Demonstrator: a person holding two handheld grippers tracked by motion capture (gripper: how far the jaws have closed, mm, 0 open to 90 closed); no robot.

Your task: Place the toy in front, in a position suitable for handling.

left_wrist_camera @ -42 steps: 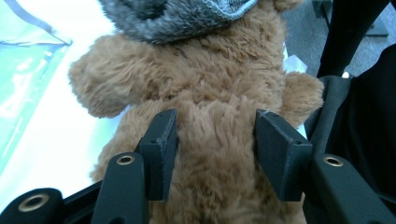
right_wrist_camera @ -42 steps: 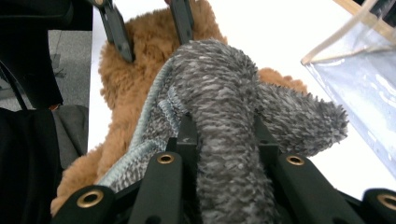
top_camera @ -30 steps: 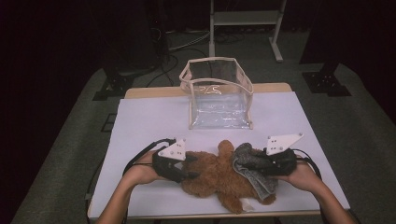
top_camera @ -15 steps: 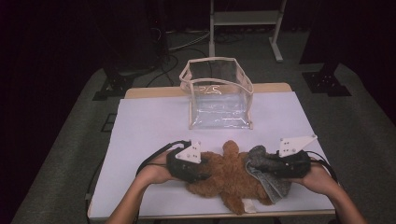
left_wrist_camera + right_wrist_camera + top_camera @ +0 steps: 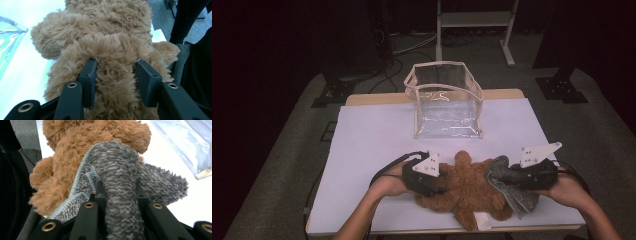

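Teddy bear [image 5: 467, 187] lies flat, long axis across the table [image 5: 372, 135].

A lab or recording studio is indicated. A small table [image 5: 362, 150] covered in white is set on grey carpet [image 5: 287, 150], surrounded by dark curtained walls. Black stand feet [image 5: 562, 92] and loose cables [image 5: 412, 47] are seen on the floor, and a white metal frame [image 5: 474, 20] is placed behind the table.
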